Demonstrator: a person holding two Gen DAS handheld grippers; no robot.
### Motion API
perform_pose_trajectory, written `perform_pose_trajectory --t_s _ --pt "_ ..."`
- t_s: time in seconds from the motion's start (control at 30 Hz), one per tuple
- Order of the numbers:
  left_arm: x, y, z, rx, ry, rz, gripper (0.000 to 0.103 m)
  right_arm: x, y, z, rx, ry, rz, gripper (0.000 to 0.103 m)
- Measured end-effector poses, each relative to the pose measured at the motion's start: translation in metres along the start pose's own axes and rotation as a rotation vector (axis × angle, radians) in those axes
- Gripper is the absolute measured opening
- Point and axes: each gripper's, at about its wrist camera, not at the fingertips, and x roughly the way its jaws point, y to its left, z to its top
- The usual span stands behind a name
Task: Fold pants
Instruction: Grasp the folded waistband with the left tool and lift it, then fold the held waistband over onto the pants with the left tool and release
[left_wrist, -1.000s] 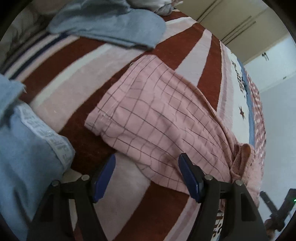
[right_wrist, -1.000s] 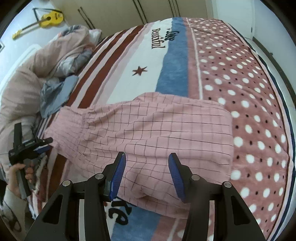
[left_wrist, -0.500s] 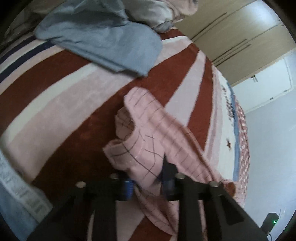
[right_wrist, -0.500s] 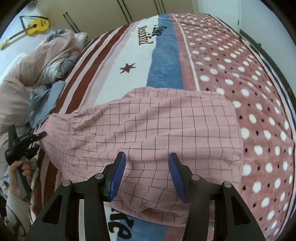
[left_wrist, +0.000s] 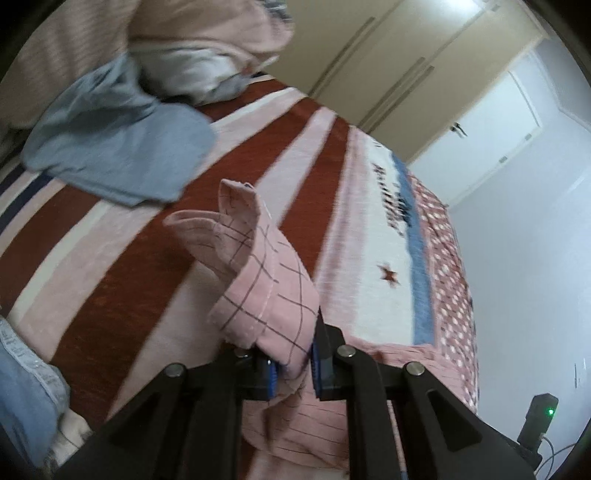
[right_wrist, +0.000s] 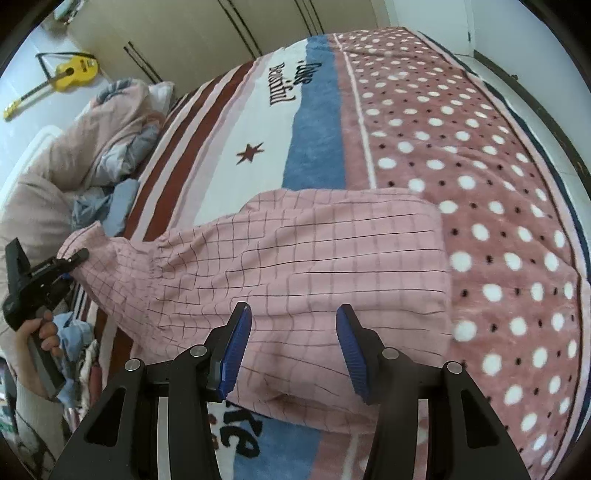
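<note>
Pink checked pants (right_wrist: 314, 266) lie flat across the bed blanket. My left gripper (left_wrist: 293, 373) is shut on the waistband end of the pants (left_wrist: 266, 291) and holds it lifted above the blanket. It also shows in the right wrist view (right_wrist: 66, 266), gripping that end at the far left. My right gripper (right_wrist: 295, 347) is open and hovers just above the pants near their front edge, holding nothing.
The bed blanket (right_wrist: 461, 155) has red stripes, a blue band and white dots. A blue garment (left_wrist: 118, 155) and piled bedding (right_wrist: 74, 162) lie at the bed's head. A yellow guitar (right_wrist: 62, 79) leans on the wall. Wardrobe doors (left_wrist: 388, 74) stand behind.
My left gripper closed on the waistband end and lifted it off the blanket. My right gripper stayed open and moved slightly closer over the pants.
</note>
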Motion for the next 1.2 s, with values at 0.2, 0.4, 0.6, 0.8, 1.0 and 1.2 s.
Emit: perform_pose_trajectory --t_s 0.2,0.4,0.6,0.8,1.0,1.2 --pt "-0.006 -0.069 -0.005 0.108 0.022 -0.095 0.01 -0.03 -0.025 -0.001 0.043 -0.033 0.01 0.044" --pt "0.006 -0.145 -0.026 0.22 0.091 -0.195 0.01 -0.055 -0.055 -0.004 0.1 -0.069 0.027 0.044" --pt "0.031 -0.212 -0.065 0.335 0.193 -0.246 0.01 -0.079 -0.087 -0.011 0.147 -0.096 0.017 0.044" --pt "0.071 -0.243 -0.11 0.419 0.302 -0.197 0.01 -0.102 -0.128 -0.016 0.186 -0.147 0.007 0.044" --pt "0.092 -0.237 -0.138 0.427 0.368 -0.146 0.012 -0.1 -0.159 -0.04 0.241 -0.129 0.0 0.044" --pt "0.084 -0.237 -0.142 0.435 0.395 -0.153 0.039 -0.093 -0.164 -0.049 0.256 -0.094 0.006 0.044"
